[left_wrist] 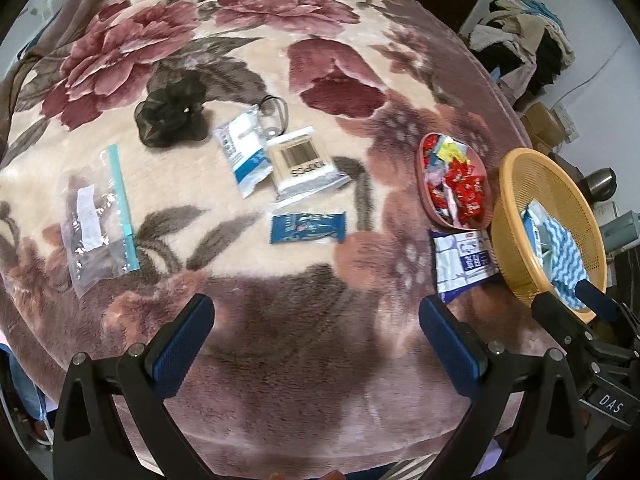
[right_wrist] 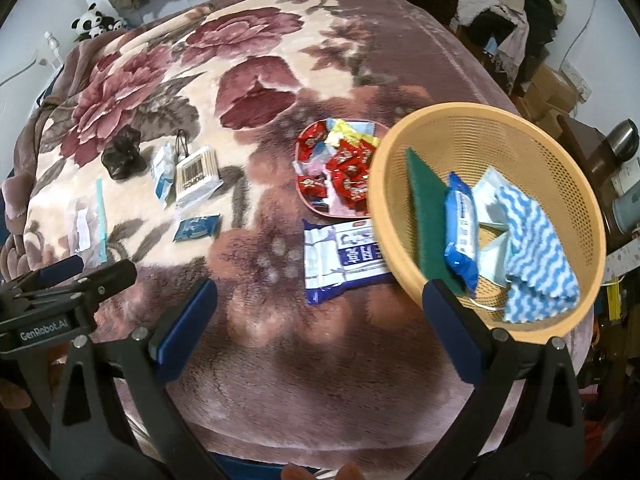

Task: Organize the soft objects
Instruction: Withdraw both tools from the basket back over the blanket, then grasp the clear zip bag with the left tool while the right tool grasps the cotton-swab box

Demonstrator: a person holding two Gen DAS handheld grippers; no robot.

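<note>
Ahead of the right gripper point(right_wrist: 320, 320), whose jaws are spread wide and hold nothing, a white-and-blue tissue pack point(right_wrist: 344, 258) is found flat on the floral blanket point(right_wrist: 280, 360), touching the orange basket point(right_wrist: 384, 216) rim. Its long axis is judged to run across the jaw gap. The left gripper point(left_wrist: 316, 336), likewise wide open and empty, is placed farther off; the right is judged nearer.
</note>
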